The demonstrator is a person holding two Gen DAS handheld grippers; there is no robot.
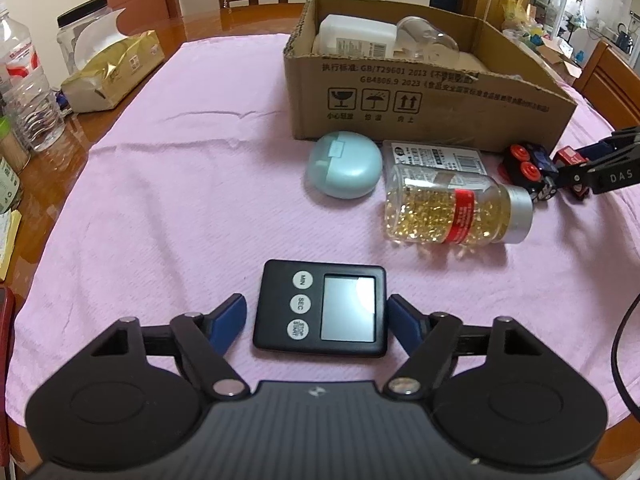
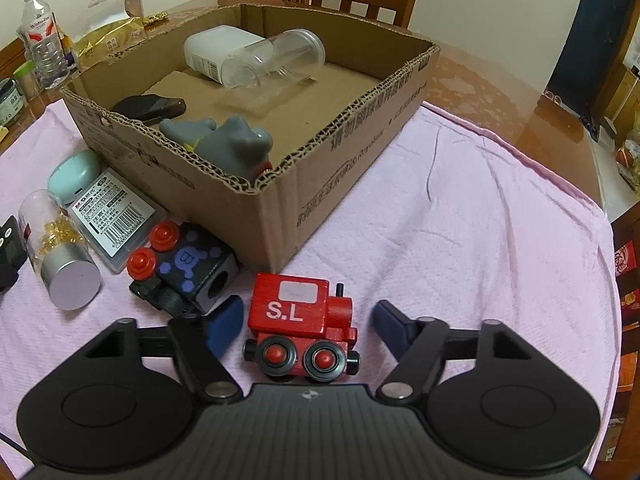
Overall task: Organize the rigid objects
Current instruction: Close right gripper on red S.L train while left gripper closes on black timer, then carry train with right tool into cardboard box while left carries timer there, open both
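A black digital timer (image 1: 320,309) lies flat on the pink cloth between the fingers of my open left gripper (image 1: 316,316); the right finger looks close to or touching its edge, the left stands apart. My open right gripper (image 2: 306,320) straddles a red wooden toy train marked S.L (image 2: 302,320) without closing on it. A black toy train car with red wheels (image 2: 180,268) lies beside it. A capsule bottle with a silver cap (image 1: 456,210), a teal case (image 1: 343,164) and a flat labelled plastic box (image 1: 436,158) lie in front of the cardboard box (image 2: 280,208).
The cardboard box holds a white container (image 2: 212,50), a clear jar (image 2: 276,62), a grey toy (image 2: 228,144) and a dark object (image 2: 150,106). Water bottle (image 1: 24,84), tissue pack (image 1: 112,72) and jar (image 1: 86,26) stand left. Chairs surround the table.
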